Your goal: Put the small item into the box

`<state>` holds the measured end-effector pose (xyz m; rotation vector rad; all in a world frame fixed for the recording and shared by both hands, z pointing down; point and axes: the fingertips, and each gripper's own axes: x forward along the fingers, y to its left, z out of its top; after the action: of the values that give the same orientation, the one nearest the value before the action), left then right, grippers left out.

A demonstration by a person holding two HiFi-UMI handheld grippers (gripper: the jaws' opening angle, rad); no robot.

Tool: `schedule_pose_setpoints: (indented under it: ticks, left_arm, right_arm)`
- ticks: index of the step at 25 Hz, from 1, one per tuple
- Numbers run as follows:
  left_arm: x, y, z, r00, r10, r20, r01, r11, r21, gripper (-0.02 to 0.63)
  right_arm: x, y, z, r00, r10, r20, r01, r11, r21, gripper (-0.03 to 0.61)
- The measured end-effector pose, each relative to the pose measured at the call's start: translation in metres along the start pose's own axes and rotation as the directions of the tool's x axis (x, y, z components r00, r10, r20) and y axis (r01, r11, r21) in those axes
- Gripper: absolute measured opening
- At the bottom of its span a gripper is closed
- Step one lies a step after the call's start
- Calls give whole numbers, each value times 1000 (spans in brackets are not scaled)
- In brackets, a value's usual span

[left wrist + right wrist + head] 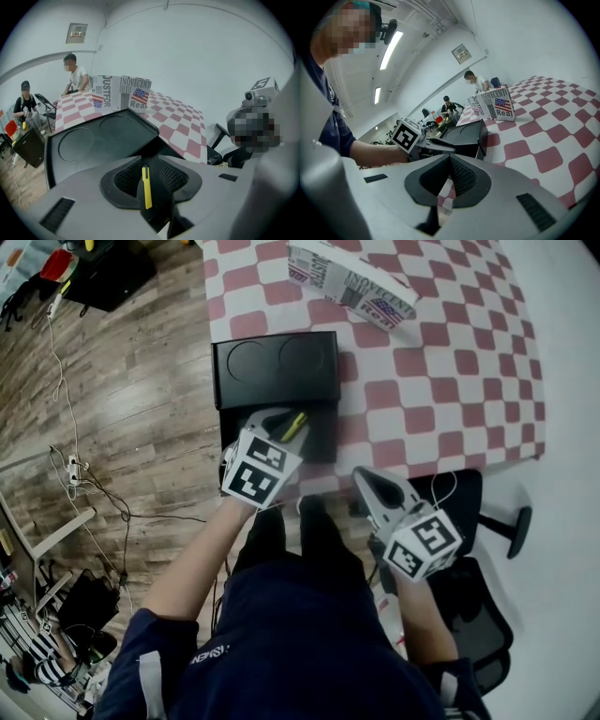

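left claw: your left claw (279,423) hangs right over the box (322,439), tips aimed toward 1 o'clock in the head view. its jaws stand wide apart.
item: the small black item (146,186) with the yellow strip sits in the gap between those jaws. the left gripper view shows a gap on both sides of it, so the pads don't look like they're pressing on it. can't tell whether it rests on the box floor or hangs free.
long axis: it runs roughly 1 to 7 o'clock in the head view, in line with the jaws, not across them.
item vs box: it's over the open tray half, at 6 o'clock from the open lid (275,368) with the two rings. it's inside the tray's outline, on the lid side.
right claw: your right claw (366,478) is off at 4 o'clock from the box, well apart from it. its jaws are together with nothing between them.
nearer hand: the left, easily. the right has no part in this.
what the next move turns on: my read is the drop is pretty much made. you'd want to back the left claw out toward 7 o'clock, along the item's axis, so a pad doesn't drag it back over the rim.
risk: a sideways pull toward 3 or 9 o'clock could knock it.
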<state>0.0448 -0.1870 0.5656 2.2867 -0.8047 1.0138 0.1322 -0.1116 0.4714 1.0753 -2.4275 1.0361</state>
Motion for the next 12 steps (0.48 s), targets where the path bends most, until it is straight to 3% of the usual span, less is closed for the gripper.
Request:
schedule_pose_setpoints:
  ticks: [12]
  left_arm:
    - [-68,-12,22,992,-31,124,26,999,42,65]
  right_arm:
    - [-4,29,19,999,-13,52,16,999,-47,8]
